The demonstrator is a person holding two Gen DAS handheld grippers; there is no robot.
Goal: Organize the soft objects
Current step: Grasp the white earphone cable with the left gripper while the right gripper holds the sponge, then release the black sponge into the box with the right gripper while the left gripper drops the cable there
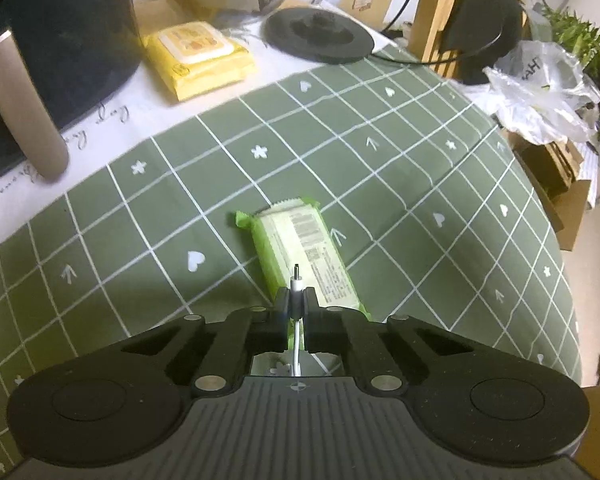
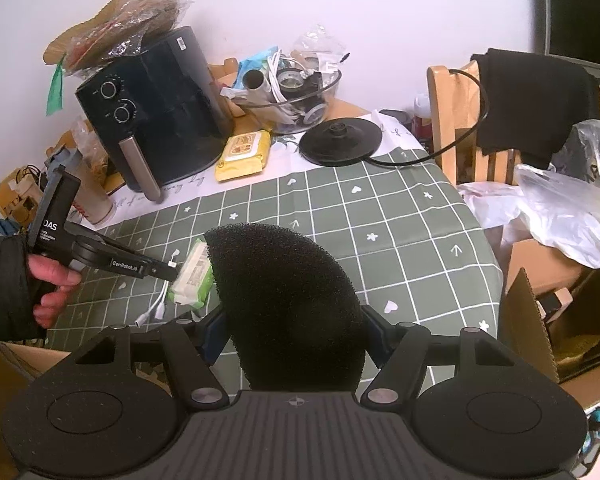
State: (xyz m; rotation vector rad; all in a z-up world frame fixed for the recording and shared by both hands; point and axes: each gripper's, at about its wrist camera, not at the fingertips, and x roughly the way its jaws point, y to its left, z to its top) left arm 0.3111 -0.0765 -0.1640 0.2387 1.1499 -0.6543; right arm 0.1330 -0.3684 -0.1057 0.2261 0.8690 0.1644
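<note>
My left gripper (image 1: 296,300) is shut on a white cable (image 1: 296,280), its metal plug sticking out forward above a green wipes pack (image 1: 304,256) lying on the green checked tablecloth (image 1: 420,184). In the right wrist view the left gripper (image 2: 171,271) sits at the pack's (image 2: 192,276) left end, and the cable (image 2: 156,308) trails down onto the cloth. My right gripper (image 2: 292,328) is shut on a large black sponge (image 2: 288,304), held above the table and hiding its fingertips. A yellow wipes pack (image 1: 198,58) lies at the back; it also shows in the right wrist view (image 2: 244,156).
A black air fryer (image 2: 156,116) stands at back left, a glass bowl (image 2: 296,92) of clutter behind, a black kettle base (image 2: 340,140) with cord beside it. A wooden chair (image 2: 460,120) with black cloth, plastic bags (image 2: 560,208) and cardboard boxes (image 2: 540,300) stand right of the table.
</note>
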